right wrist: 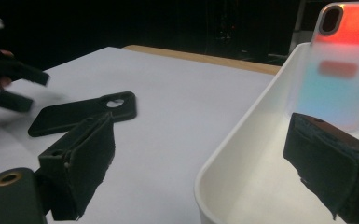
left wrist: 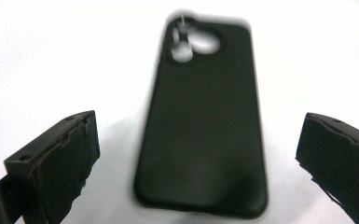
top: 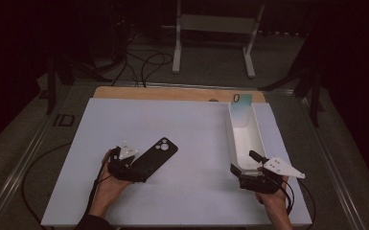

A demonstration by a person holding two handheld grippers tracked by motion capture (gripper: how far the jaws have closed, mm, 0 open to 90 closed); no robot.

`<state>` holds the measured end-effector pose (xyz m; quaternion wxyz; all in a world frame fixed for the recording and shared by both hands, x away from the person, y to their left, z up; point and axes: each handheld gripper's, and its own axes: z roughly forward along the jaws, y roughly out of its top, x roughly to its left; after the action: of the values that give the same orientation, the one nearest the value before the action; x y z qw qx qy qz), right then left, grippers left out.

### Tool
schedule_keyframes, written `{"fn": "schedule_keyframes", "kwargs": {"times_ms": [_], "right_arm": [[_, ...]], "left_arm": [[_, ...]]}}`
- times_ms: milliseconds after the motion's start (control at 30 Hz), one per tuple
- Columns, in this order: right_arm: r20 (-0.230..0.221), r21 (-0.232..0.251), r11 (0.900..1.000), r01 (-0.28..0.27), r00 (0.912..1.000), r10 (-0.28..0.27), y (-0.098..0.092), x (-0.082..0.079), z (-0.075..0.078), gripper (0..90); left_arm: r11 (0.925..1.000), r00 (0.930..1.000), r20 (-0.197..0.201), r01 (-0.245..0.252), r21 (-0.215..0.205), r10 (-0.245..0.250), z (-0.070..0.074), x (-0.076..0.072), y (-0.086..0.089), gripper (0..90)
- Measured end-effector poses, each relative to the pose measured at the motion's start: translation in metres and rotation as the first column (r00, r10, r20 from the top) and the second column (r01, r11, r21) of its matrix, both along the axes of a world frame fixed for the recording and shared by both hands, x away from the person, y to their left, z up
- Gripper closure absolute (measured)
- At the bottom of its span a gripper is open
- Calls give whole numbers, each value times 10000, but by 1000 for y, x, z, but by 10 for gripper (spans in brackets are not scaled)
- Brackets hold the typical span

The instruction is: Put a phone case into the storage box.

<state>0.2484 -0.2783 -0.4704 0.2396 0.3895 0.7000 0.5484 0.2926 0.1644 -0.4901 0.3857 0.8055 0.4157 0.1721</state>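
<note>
Left hand-held gripper (left wrist: 196,154): jaws spread wide, gripping nothing; black phone case (left wrist: 203,121) lies flat on the white counter (top: 187,129) between them, untouched. Right hand-held gripper (right wrist: 214,168) open at the white tray (right wrist: 242,186).

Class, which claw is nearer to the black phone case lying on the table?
Left. The left claw sits at the black phone case's near end, jaws open around it; the right claw is far off, at the white tray.

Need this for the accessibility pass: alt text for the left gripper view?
A black phone case lies flat on the white table, camera cutout at the far end. The left gripper has its two black jaws wide open either side of the case's near end, not touching it.
</note>
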Motion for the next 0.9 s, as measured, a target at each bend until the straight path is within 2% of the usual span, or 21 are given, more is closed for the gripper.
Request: {"fn": "schedule_keyframes", "kwargs": {"times_ms": [100, 167, 267, 400, 433, 600, 700, 733, 900], "right_arm": [[-10, -20, 10000, -42, 10000, 42, 0, 0, 0, 87], [-8, -49, 10000, -78, 10000, 78, 1, 0, 1, 86], [26, -90, 9999, -61, 10000, 61, 1, 0, 1, 87], [34, -117, 9999, -99, 9999, 99, 1, -1, 3, 87], [58, -168, 9998, -95, 9999, 96, 1, -2, 3, 86], [243, -256, 9995, -180, 9995, 186, 3, -5, 5, 86], [328, -291, 9992, -259, 9991, 268, 3, -6, 6, 86], [336, -315, 9992, -257, 9991, 268, 3, -7, 6, 86], [367, -339, 9993, -184, 9991, 196, 2, -6, 6, 86]], "left_arm": [[9991, 9964, 818, -170, -398, 202, 14, -12, 12, 0], [9977, 9914, 1274, -217, -643, 298, 22, -20, 19, 0], [9968, 9829, 1820, -147, -786, 289, 30, -34, 30, 0], [9966, 9732, 2258, -259, -788, 431, 34, -48, 41, 0], [9957, 9690, 2408, -349, -856, 546, 35, -52, 45, 0], [9920, 9585, 2703, -627, -1098, 905, 38, -64, 59, 0], [9910, 9572, 2723, -685, -1154, 978, 38, -66, 63, 0], [9913, 9573, 2721, -697, -1114, 979, 38, -67, 63, 0], [9930, 9674, 2368, -688, -963, 900, 40, -65, 64, 0]]}}
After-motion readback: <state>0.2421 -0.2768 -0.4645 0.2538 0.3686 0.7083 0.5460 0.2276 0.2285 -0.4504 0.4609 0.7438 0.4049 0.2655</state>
